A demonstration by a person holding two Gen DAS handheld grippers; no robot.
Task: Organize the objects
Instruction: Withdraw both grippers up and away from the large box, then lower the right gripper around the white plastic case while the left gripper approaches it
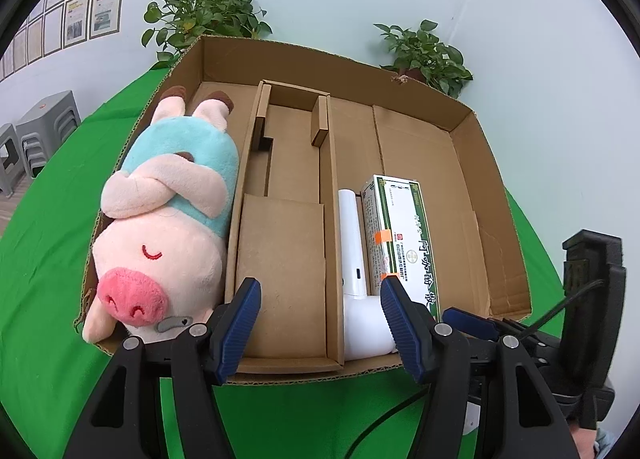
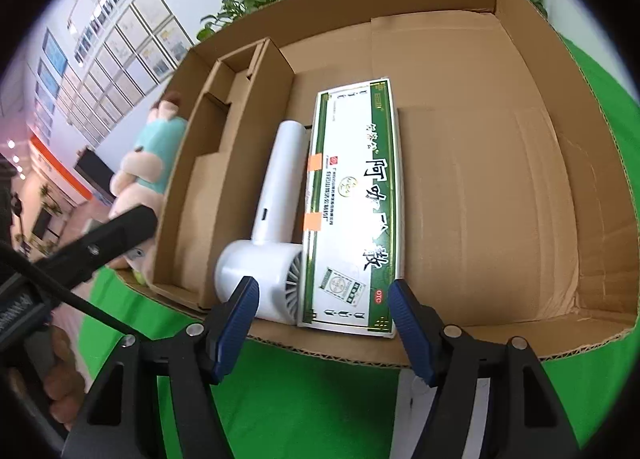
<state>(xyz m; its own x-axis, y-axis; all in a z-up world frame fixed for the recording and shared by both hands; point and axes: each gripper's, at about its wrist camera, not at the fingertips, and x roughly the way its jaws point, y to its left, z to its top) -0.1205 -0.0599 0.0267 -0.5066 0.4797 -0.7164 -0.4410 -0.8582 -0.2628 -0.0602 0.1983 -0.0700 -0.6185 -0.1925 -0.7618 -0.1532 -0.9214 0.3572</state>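
Observation:
An open cardboard box (image 1: 500,195) (image 2: 520,59) lies on a green cloth. In its left part lies a pink plush pig (image 1: 160,227) (image 2: 140,167) in a teal shirt. Right of the cardboard divider insert (image 1: 280,259) (image 2: 208,163) lie a white hair dryer (image 1: 356,279) (image 2: 272,219) and a green-and-white medicine box (image 1: 404,235) (image 2: 352,211), side by side. My left gripper (image 1: 320,323) is open and empty above the box's near edge. My right gripper (image 2: 324,319) is open and empty over the near edge, by the dryer and medicine box.
Two potted plants (image 1: 200,15) (image 1: 428,55) stand behind the box by the wall. Grey stools (image 1: 36,135) stand at far left. The green cloth (image 1: 48,259) (image 2: 312,399) surrounds the box. The right gripper's body (image 1: 580,319) shows in the left wrist view.

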